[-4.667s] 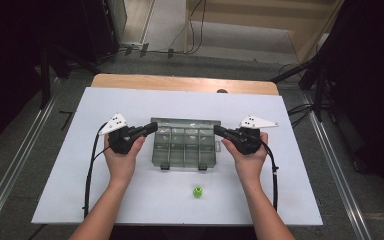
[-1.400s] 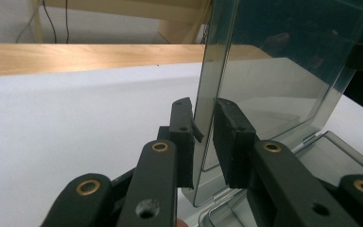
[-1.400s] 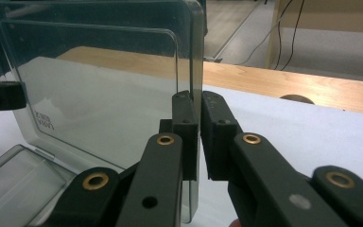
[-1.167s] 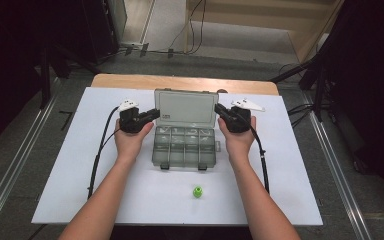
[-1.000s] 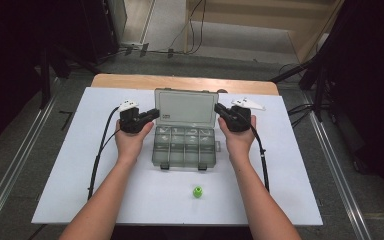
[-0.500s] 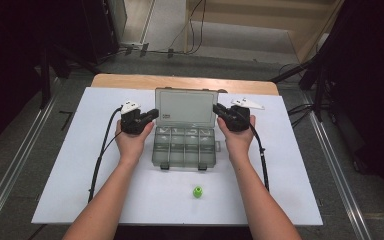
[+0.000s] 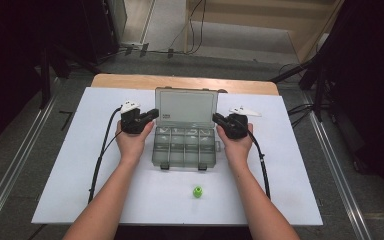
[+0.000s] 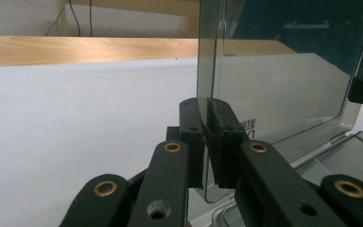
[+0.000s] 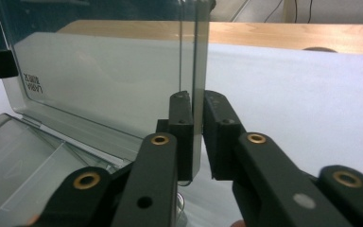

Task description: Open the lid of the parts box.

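A clear plastic compartment box (image 7: pixel 185 161) sits mid-table with its lid (image 7: pixel 186 106) standing upright. My left gripper (image 7: pixel 153 113) is shut on the lid's left edge. In the left gripper view the pads (image 8: pixel 209 139) pinch the clear lid (image 8: pixel 283 90). My right gripper (image 7: pixel 216 118) holds the lid's right edge. Its jaws have just been closing, and in the right gripper view they (image 9: pixel 197 137) clamp the lid (image 9: pixel 104 75) between them. The compartments look empty.
A small green piece (image 7: pixel 197 191) lies on the white table sheet (image 7: pixel 290 165) in front of the box. A wooden strip (image 7: pixel 130 80) borders the far edge. Cables trail back from both grippers along the forearms.
Since the earliest frame both grippers moved toward the far side and the lid swung from shut to upright. Over the last second nothing visibly shifted.
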Tool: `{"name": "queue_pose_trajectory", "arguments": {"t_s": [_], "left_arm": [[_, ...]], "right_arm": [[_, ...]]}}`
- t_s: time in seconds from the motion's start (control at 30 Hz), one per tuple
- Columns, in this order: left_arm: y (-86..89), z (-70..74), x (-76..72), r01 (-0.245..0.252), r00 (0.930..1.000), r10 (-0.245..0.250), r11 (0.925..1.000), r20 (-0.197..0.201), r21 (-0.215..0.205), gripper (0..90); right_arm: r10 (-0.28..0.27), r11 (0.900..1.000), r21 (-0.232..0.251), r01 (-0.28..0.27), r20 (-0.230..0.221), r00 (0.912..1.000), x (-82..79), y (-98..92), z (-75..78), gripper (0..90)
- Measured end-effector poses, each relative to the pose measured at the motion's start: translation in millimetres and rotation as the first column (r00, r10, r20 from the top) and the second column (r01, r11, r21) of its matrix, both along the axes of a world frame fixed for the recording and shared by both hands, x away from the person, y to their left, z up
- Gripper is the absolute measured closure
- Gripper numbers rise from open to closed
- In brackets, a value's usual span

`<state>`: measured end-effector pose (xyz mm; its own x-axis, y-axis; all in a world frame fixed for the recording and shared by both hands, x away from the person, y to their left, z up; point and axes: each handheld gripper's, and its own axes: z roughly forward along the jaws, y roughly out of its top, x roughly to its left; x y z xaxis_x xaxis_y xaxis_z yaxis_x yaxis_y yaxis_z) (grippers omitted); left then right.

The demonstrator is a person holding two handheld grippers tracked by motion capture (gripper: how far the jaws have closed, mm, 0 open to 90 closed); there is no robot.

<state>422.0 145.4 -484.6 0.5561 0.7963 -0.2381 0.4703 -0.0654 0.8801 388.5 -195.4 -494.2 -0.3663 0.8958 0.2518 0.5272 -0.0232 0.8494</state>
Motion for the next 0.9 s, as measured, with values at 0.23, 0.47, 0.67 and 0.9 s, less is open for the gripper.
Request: {"name": "queue_pose_trajectory", "arguments": {"t_s": [0.23,0.47,0.67,0.9], "left_arm": [[0.8,-1.5,2.5,-0.013,0.9994,0.012,0.9990,-0.033,-0.044,83.6],[1.0,-3.1,4.7,-0.022,0.9982,0.019,0.9979,-0.056,-0.061,82.8],[-0.2,-6.6,5.0,-0.020,0.9968,0.017,0.9992,-0.078,-0.035,82.1],[0.1,-11.4,5.1,-0.023,0.9943,0.017,0.9984,-0.105,-0.051,80.5]], "right_arm": [[-0.015,1.000,-0.001,0.015,-0.011,0.9998,0.6,2.4,-2.6,81.4],[-0.038,0.999,0.030,0.038,-0.028,0.9989,2.3,3.2,-4.7,81.6],[-0.034,0.999,0.016,0.034,-0.027,0.9991,3.0,3.4,-6.0,80.6],[-0.006,0.999,0.036,0.008,-0.049,0.9988,6.1,-1.0,-8.9,79.6]]}}
